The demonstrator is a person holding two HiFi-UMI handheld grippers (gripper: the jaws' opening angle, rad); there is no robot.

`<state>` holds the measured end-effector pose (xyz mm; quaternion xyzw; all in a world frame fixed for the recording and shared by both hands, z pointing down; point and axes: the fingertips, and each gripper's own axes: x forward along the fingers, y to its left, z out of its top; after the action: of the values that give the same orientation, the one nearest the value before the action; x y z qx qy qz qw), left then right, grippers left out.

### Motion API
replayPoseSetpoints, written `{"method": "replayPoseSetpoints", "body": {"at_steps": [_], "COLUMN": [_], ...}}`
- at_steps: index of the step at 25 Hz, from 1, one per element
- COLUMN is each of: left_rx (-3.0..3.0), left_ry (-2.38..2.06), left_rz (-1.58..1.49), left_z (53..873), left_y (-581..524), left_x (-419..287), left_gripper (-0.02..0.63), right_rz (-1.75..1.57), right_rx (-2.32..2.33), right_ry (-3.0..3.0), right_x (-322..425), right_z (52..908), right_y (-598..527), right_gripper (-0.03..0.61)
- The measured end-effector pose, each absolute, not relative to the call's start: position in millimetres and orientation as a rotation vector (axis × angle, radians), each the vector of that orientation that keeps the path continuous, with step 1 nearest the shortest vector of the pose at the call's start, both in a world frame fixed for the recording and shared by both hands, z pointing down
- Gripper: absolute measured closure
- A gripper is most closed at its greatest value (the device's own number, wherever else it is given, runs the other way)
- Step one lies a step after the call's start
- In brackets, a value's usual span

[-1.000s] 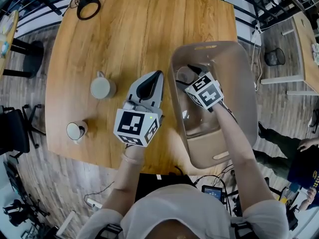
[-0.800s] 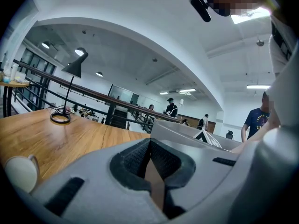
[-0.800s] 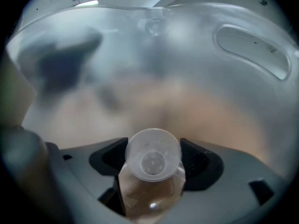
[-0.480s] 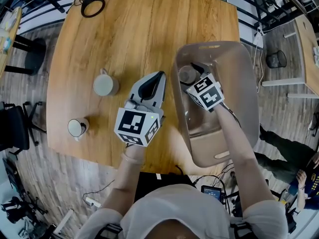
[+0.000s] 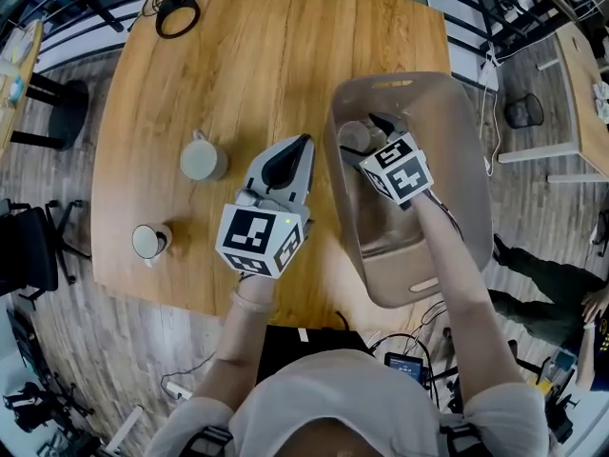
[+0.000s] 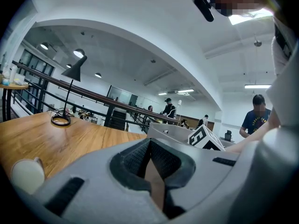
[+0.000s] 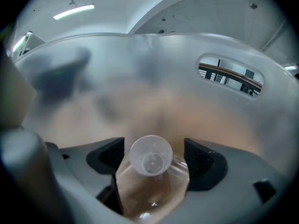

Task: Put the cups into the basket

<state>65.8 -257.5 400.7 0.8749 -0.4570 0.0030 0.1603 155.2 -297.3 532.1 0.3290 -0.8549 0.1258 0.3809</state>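
My right gripper (image 5: 377, 128) reaches down into the grey translucent basket (image 5: 457, 150). A clear plastic cup (image 7: 150, 156) lies between its jaws, which have just been opening. The pads (image 7: 202, 158) stand a little off the cup, so the gripper is open. Just left of it in the basket stands a greyish cup (image 5: 354, 137). On the wooden table (image 5: 266, 55) are a grey mug (image 5: 201, 161) and a white mug (image 5: 148, 242), the white mug (image 6: 28, 174) also in the left gripper view. My left gripper (image 5: 301, 147) hovers shut beside the basket with nothing in it.
A black lamp base with its cable (image 5: 176, 12) sits at the table's far left corner. The basket fills the table's right edge, its handle slot (image 7: 230, 78) ahead of the right gripper. People stand in the background beyond the table (image 6: 169, 110).
The right gripper has tipped slightly inside the basket. The left gripper and both mugs on the table have stayed put.
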Motion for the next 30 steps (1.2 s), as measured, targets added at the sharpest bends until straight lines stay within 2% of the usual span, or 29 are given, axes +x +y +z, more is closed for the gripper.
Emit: {"method": "replayPoseSetpoints", "body": {"at_steps": [13, 14, 15, 17, 18, 30], "left_rx": [2.531, 2.533, 2.535, 2.541, 2.544, 2.587], "left_ry": [-1.31, -1.307, -1.304, -1.299, -1.296, -1.251], "left_rz": [0.006, 0.006, 0.008, 0.01, 0.01, 0.032], "left_z": [387, 386, 385, 383, 382, 371], "left_y": [-244, -242, -241, -238, -238, -218], "left_x": [62, 62, 62, 63, 64, 69], "left_gripper": [0.607, 0.607, 0.607, 0.607, 0.607, 0.607], "right_rz": [0.36, 0.342, 0.318, 0.267, 0.253, 0.307], "right_rx": [0.835, 0.868, 0.918, 1.03, 1.061, 1.165], "right_ry": [-2.129, -2.124, -2.117, -2.1, -2.095, -2.148], "right_x": [161, 163, 167, 175, 177, 183], "right_z": [525, 522, 519, 510, 506, 463], "right_y": [-279, -280, -283, -289, -291, -277], "right_gripper": [0.216, 0.248, 0.321, 0.537, 0.555, 0.566]}}
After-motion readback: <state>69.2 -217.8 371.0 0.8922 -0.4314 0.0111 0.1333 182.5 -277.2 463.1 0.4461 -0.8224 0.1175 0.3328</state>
